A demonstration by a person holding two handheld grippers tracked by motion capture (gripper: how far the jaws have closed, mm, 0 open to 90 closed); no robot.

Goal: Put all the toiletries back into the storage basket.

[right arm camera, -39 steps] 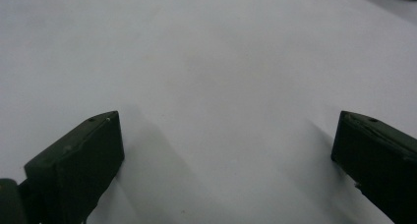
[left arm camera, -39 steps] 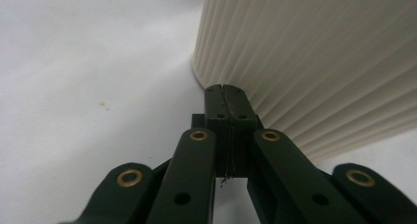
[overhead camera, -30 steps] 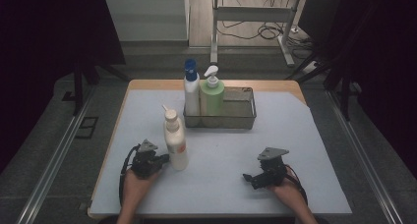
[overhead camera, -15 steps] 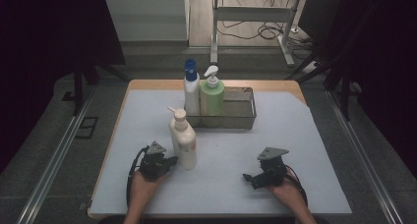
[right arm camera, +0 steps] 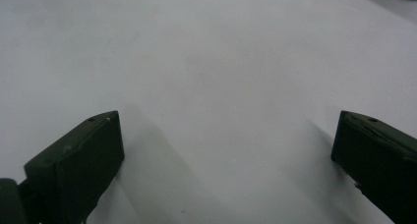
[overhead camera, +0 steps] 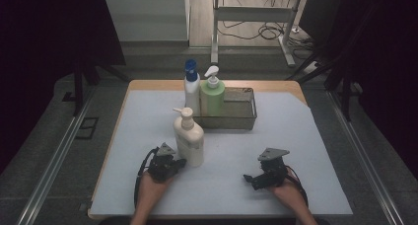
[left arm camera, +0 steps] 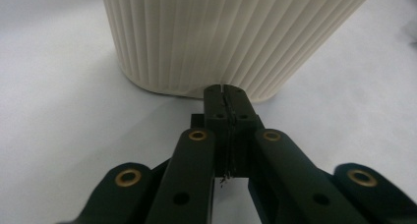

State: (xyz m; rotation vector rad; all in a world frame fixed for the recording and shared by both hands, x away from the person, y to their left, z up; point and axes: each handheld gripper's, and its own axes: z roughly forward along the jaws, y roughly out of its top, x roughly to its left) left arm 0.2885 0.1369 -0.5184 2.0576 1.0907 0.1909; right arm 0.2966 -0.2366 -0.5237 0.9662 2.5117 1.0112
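Left tongs (left arm camera: 223, 94), closed together, nudge the cream pump bottle (overhead camera: 189, 138) along the surface (overhead camera: 296, 131); right tongs (right arm camera: 226, 150) rest apart.

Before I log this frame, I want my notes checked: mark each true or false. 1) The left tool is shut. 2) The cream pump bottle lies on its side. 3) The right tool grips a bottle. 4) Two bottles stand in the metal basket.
1) True: the left tool is shut, its tips against the base of the cream pump bottle.
2) False: it stands upright on the white mat.
3) False: the right tool is open over bare mat.
4) True: the blue-capped bottle and green bottle stand in the metal basket.
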